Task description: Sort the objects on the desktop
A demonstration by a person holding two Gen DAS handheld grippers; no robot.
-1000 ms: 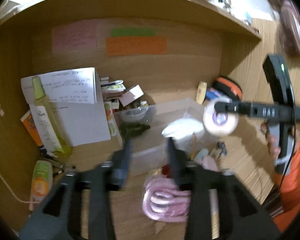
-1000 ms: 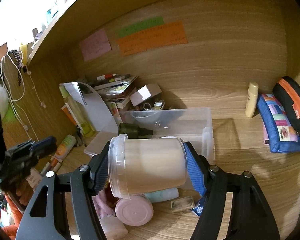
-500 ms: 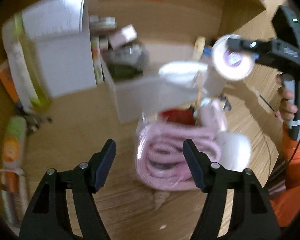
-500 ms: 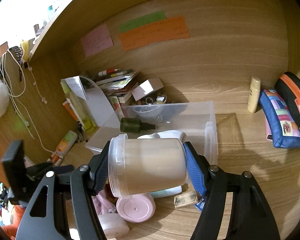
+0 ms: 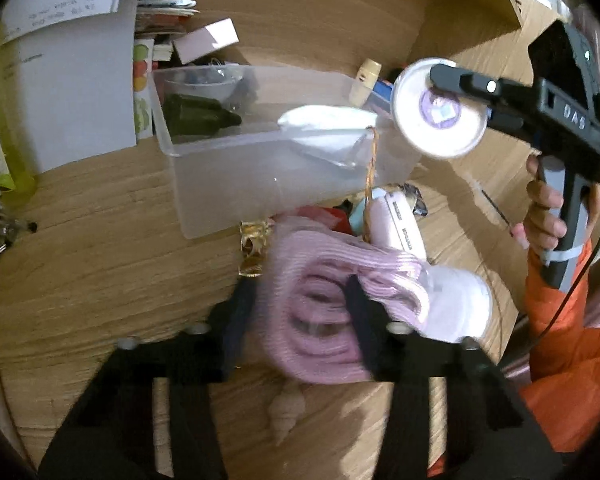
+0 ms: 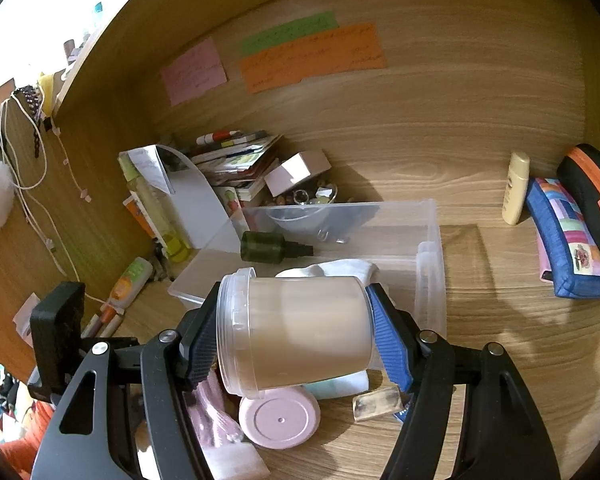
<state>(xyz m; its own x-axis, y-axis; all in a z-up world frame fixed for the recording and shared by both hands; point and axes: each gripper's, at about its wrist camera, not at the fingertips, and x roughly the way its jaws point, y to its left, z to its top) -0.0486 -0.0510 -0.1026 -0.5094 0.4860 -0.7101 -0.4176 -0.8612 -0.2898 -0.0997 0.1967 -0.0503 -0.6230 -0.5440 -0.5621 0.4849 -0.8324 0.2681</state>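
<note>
Left wrist view | your left hand-held gripper (image 5: 300,304) has just been closing on pink coiled cord (image 5: 324,280) | soft, springy: pinch bundled loops

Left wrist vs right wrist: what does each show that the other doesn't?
Left wrist only: the left gripper, whose jaws have just been closing with the pink coiled cord between them, a small seashell on the desk, and the hand holding the right gripper.

Right wrist only: the blue pencil case, the black-and-orange pouch, and pink, green and orange sticky notes on the back panel.

Both: the clear plastic bin, the dark green bottle inside it, and the lidded jar clamped in the right gripper.
</note>
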